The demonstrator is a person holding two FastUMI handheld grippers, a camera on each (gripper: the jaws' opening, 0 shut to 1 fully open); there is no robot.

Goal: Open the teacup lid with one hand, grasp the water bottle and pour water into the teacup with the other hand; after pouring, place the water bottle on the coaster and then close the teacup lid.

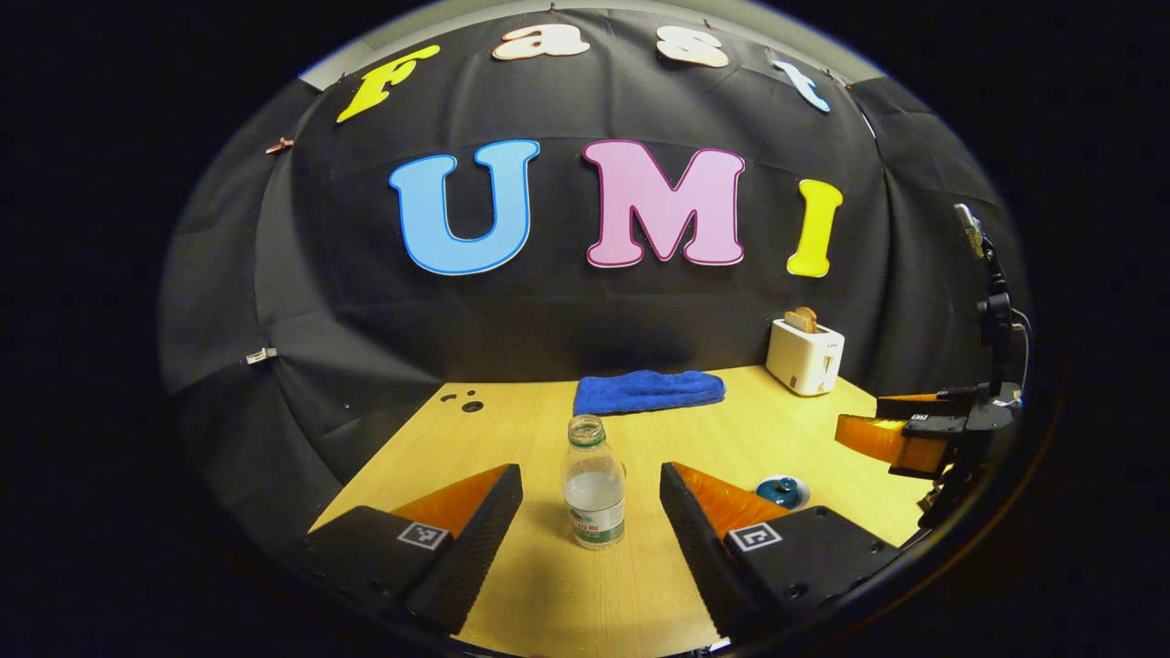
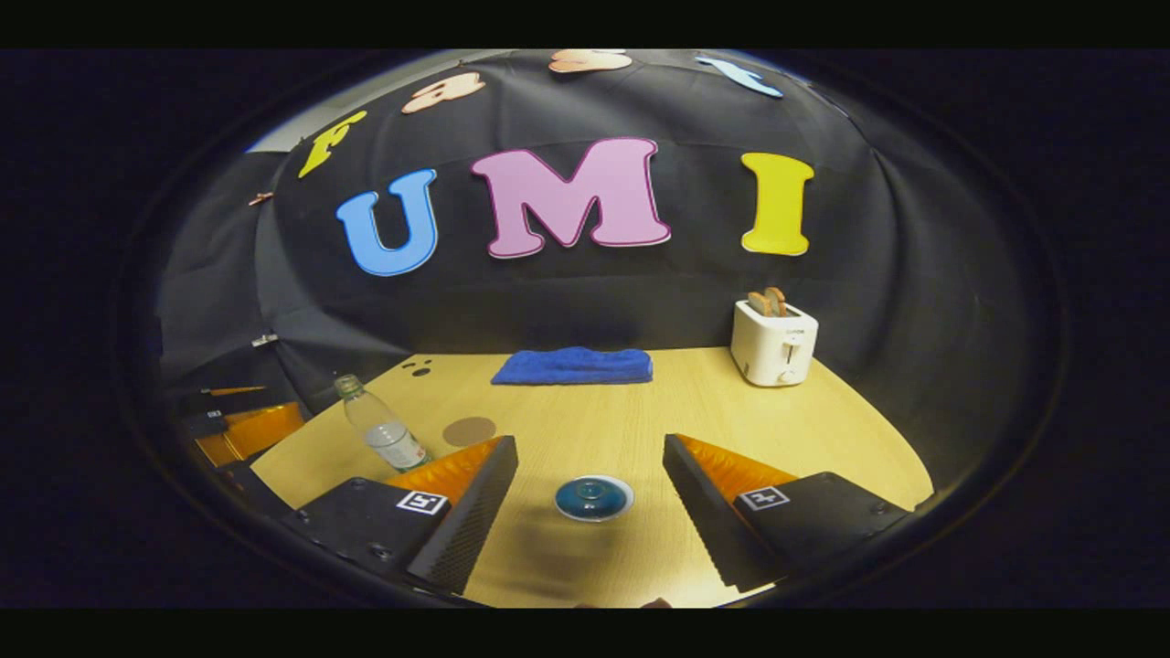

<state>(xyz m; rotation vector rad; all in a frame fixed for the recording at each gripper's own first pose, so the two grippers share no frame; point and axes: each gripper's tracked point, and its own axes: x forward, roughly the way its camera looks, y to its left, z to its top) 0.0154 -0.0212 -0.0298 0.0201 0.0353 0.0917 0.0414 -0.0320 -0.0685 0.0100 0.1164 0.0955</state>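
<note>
Between the spread fingers of the left gripper [image 1: 591, 512] stands the water bottle [image 1: 594, 489], upright, uncapped and partly filled, just ahead of the tips and touching neither. Ahead of the right gripper [image 2: 590, 498], whose fingers are also apart and empty, sits the teacup [image 2: 594, 497] with its blue lid [image 2: 592, 492] on, centred in the gap. Judging from this, step 1 is not yet done: both tools are lined up before any grasp. Next, the right gripper should come down and pinch the lid's small knob, while the left advances to close around the bottle's body. Beyond the bottle, the round coaster [image 2: 469, 430] lies on the table [image 2: 823, 429]. Its cup body is hard to make out beneath the lid.
</note>
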